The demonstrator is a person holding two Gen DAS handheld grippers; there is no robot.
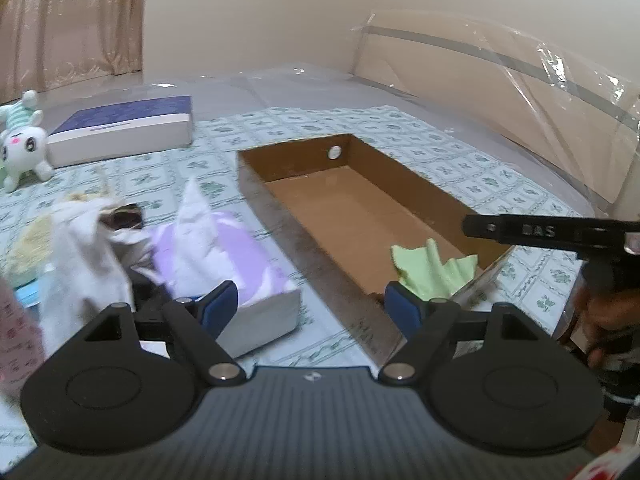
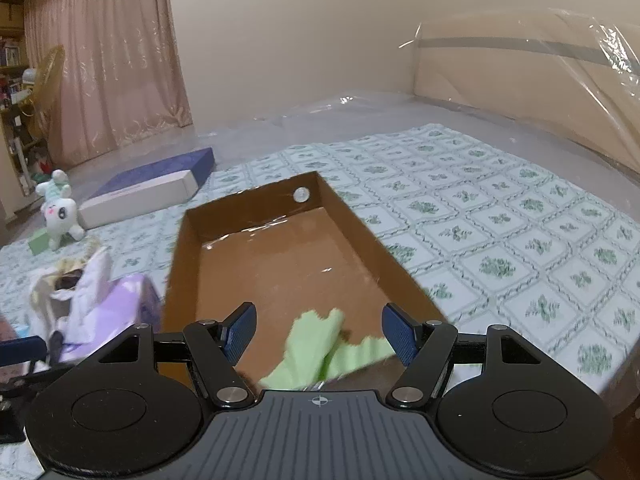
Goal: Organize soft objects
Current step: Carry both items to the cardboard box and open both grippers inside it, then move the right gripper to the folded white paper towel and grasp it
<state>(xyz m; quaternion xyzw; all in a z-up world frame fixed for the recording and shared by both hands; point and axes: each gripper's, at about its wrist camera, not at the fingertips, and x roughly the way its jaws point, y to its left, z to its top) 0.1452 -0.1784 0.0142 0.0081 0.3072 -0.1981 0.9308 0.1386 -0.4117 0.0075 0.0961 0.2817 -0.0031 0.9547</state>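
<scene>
Far left of the left claw (image 1: 312,304) sits a plush bunny (image 1: 22,144), with a blue-topped flat box (image 1: 120,128) next to it, both well apart from the action, so I'd guess the bunny is waiting its turn. Just ahead-left of that claw there's a pile of whitish cloth (image 1: 88,248) draped against a purple tissue box (image 1: 224,256) (blurry, so I can't tell what's under it). The left claw is spread wide with nothing between its pads, and my guess is it's going for that pile next.

Straight ahead to the right is the long cardboard box (image 1: 304,152) on the bed (image 1: 460,160), open-topped, which looks like the collecting bin. The green cloth (image 2: 320,344) lies crumpled at the box's near end, right between the fingers of the right claw (image 2: 320,336). That claw is spread too, pads clear of the fabric as far as I can see, so the cloth reads as dropped off, not pinched.
</scene>
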